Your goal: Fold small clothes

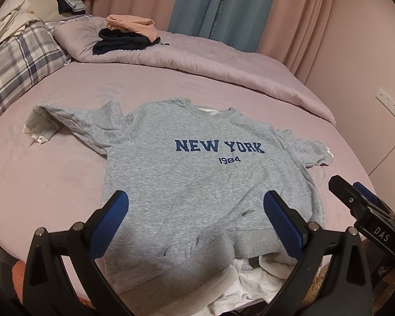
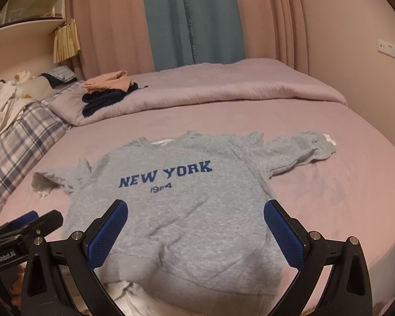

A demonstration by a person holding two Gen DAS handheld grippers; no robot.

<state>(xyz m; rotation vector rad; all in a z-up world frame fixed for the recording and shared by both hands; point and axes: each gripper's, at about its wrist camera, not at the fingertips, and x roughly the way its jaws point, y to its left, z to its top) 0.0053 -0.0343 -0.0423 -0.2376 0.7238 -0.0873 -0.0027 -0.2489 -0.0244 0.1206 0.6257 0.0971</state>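
Two grippers, left gripper [image 1: 196, 220] and right gripper [image 2: 196, 226], gape empty above the soft, limp sweatshirt [image 1: 197, 173]; its ribbed hem [image 1: 223, 247] just beneath looks easiest to pinch.

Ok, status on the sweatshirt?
Both tongs, left and right, open, empty. Grey sweatshirt flat, unfolded, sleeves out. Nothing in the way.
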